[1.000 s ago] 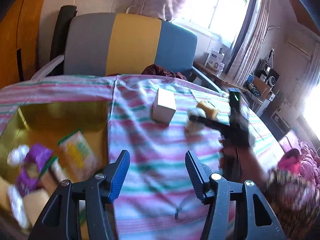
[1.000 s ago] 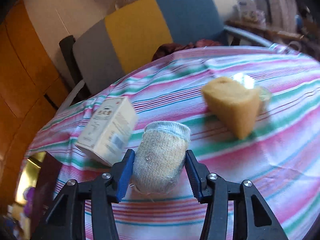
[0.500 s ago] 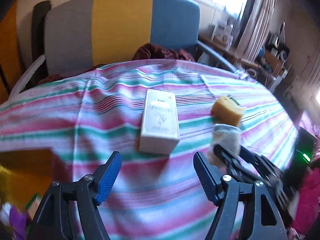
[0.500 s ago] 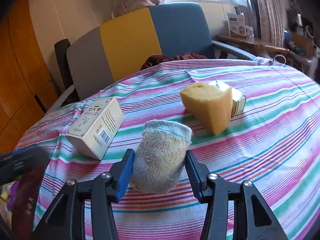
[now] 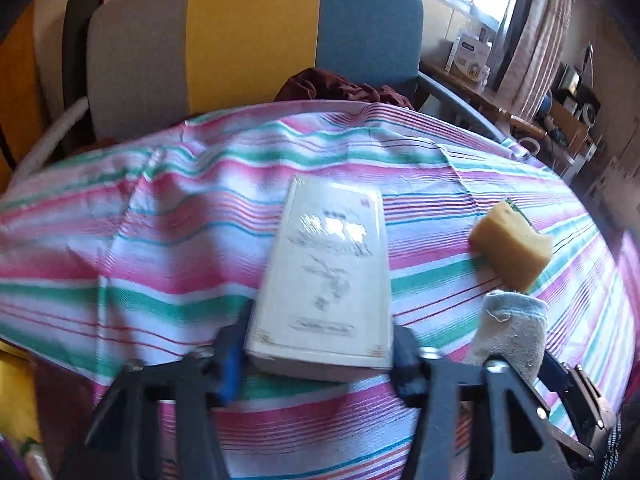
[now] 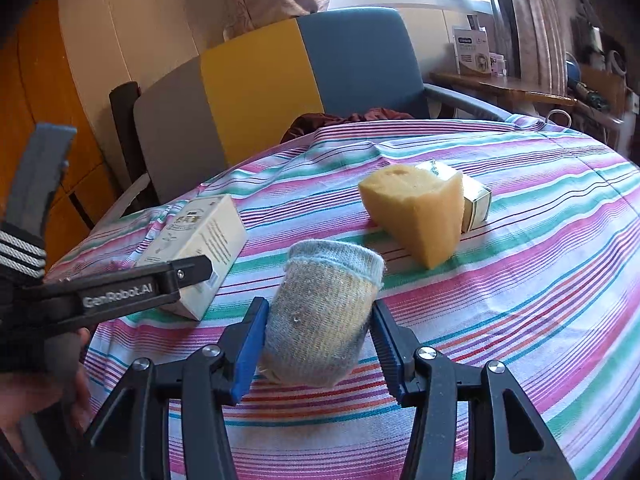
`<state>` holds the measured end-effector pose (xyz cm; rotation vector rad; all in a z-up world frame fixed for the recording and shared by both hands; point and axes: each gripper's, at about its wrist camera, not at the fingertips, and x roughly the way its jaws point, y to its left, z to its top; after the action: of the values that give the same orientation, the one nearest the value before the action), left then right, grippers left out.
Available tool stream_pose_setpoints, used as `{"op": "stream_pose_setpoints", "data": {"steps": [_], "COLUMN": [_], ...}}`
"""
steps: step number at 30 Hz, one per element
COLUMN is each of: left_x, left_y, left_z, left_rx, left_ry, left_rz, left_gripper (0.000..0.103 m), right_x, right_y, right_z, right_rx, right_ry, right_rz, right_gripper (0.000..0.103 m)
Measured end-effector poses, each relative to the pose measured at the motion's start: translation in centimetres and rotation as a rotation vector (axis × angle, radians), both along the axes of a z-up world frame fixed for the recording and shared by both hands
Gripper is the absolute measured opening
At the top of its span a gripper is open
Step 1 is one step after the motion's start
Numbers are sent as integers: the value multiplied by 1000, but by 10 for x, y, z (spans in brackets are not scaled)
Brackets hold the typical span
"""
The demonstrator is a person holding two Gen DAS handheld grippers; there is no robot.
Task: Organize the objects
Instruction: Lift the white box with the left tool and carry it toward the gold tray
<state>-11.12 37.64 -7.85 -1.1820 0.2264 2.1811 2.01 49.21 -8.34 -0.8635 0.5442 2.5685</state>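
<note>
A white carton (image 5: 328,272) lies on the striped tablecloth (image 5: 160,240). My left gripper (image 5: 318,356) straddles its near end, jaws closing, with both pads against the carton's sides. The right wrist view shows that carton (image 6: 200,236) with a left finger (image 6: 120,288) beside it. My right gripper (image 6: 318,340) is shut on a rolled grey sock (image 6: 324,312), standing upright just right of the carton (image 5: 512,332). A yellow sponge (image 6: 416,212) sits behind the sock, with a small cream box (image 6: 476,200) partly hidden behind it.
A grey, yellow and blue chair (image 5: 256,40) stands at the table's far edge with a dark red cloth (image 5: 340,84) on its seat. A golden box (image 5: 16,392) shows at lower left. A side table (image 6: 500,88) with cartons is far right.
My left gripper swung right from the golden box, came down over the white carton, opened wide, then closed on its near end. The right gripper stayed put with the sock.
</note>
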Motion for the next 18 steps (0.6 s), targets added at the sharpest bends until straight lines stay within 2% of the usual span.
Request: {"op": "stream_pose_setpoints", "data": {"steps": [3, 9, 18], "left_x": [4, 26, 59], "left_y": [-8, -15, -55], "left_z": [-1, -1, 0], "left_rx": [54, 54, 147], "left_ry": [10, 87, -9], "left_rz": [17, 2, 65], "left_gripper": [53, 53, 53], "right_x": [0, -1, -4], "right_y": [0, -3, -12], "right_z": [-1, 0, 1], "right_rx": [-1, 28, 95], "right_ry": [1, -4, -29], "right_rz": [-1, -3, -7], "right_gripper": [52, 52, 52]}}
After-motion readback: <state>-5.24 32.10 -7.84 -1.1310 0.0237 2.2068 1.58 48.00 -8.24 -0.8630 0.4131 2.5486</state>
